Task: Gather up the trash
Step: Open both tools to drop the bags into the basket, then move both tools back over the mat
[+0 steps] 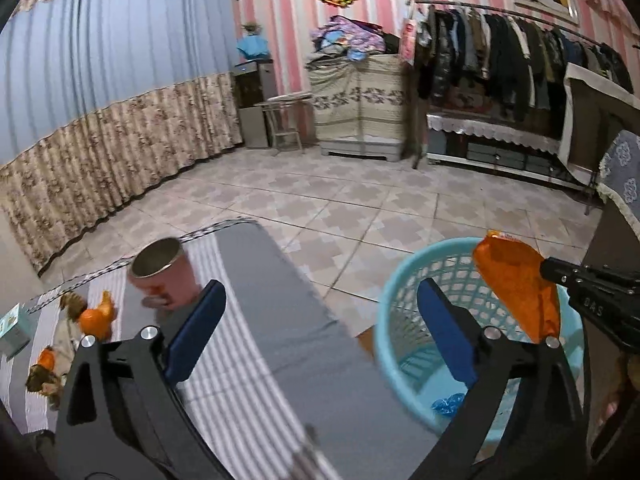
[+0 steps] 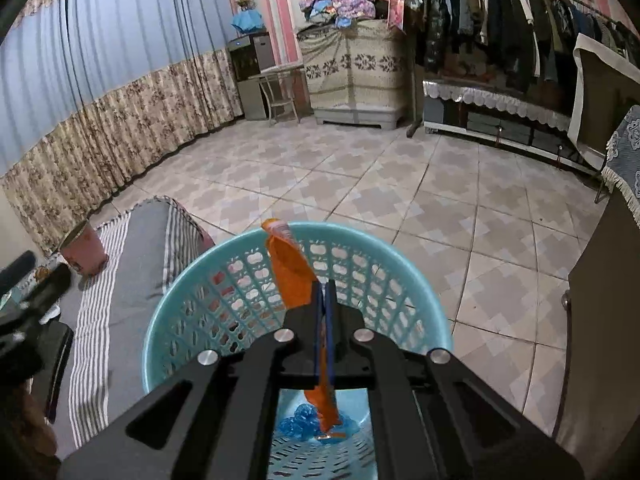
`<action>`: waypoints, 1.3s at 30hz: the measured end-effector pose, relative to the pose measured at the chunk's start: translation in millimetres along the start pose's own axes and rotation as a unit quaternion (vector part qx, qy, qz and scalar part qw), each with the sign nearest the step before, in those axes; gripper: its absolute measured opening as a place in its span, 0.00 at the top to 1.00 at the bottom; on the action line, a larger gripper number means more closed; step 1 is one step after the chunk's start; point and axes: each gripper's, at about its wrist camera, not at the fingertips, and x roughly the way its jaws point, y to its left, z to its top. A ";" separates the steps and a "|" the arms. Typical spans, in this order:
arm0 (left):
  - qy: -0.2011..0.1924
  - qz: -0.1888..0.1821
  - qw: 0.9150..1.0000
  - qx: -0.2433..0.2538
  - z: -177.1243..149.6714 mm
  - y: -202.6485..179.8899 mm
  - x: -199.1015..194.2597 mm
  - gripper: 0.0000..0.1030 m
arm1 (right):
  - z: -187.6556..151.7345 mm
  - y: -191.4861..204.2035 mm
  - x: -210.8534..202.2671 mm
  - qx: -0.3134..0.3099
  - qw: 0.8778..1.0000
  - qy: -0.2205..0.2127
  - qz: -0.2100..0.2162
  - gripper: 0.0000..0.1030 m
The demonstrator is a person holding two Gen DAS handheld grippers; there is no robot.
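My right gripper is shut on an orange wrapper and holds it over the light blue mesh basket. In the left wrist view the wrapper hangs above the basket, held by the right gripper. A crumpled blue bag lies in the basket's bottom. My left gripper is open and empty above the striped grey surface. A pink metal cup and orange peel scraps lie on that surface to the left.
A small box sits at the surface's left edge. Tiled floor stretches ahead. A floral curtain hangs on the left, a covered cabinet at the back, and a clothes rack and dark furniture on the right.
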 end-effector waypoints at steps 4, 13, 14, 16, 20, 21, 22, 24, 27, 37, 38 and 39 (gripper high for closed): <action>0.001 0.014 1.000 -0.017 -0.9 22.9 -7.7 0.07 | -4.6 5.1 3.6 -0.006 1.000 -0.002 -0.004 0.52; -0.010 0.041 0.998 -0.042 -3.5 58.4 -30.5 0.05 | -3.1 22.4 -20.6 -0.038 0.998 -0.041 -0.022 0.20; -0.010 0.043 0.998 -0.045 -4.9 62.6 -33.3 0.05 | -3.8 26.2 -23.7 -0.041 0.998 -0.045 -0.020 0.16; -0.013 0.051 0.998 -0.048 -8.3 73.1 -41.6 0.05 | -6.8 35.4 -31.2 -0.047 0.997 -0.052 -0.015 0.14; -0.016 0.074 0.996 -0.049 -17.5 96.6 -58.8 0.05 | -13.6 62.1 -48.6 -0.071 0.995 -0.070 0.000 0.10; -0.017 0.080 0.995 -0.049 -22.5 103.9 -64.2 0.05 | -12.9 65.5 -50.2 -0.075 0.995 -0.073 0.002 0.10; -0.017 0.089 0.995 -0.050 -27.3 113.8 -71.0 0.05 | -15.3 73.9 -54.9 -0.081 0.994 -0.077 0.007 0.10; -0.013 0.102 0.993 -0.055 -35.1 129.1 -80.2 0.05 | -20.0 90.8 -62.8 -0.095 0.992 -0.083 0.020 0.10; -0.002 0.125 0.990 -0.067 -51.7 159.2 -94.3 0.05 | -27.0 108.8 -70.5 -0.107 0.990 -0.088 0.032 0.10; 0.057 0.199 0.969 -0.133 -120.8 249.8 -111.9 0.05 | -60.9 163.0 -73.6 -0.149 0.985 -0.067 0.053 0.10; 0.062 0.203 0.968 -0.136 -125.8 254.6 -111.5 0.05 | -64.8 165.5 -73.8 -0.149 0.985 -0.064 0.053 0.10; 0.065 0.207 0.967 -0.136 -128.6 255.1 -110.6 0.05 | -68.7 166.7 -74.1 -0.146 0.986 -0.060 0.054 0.10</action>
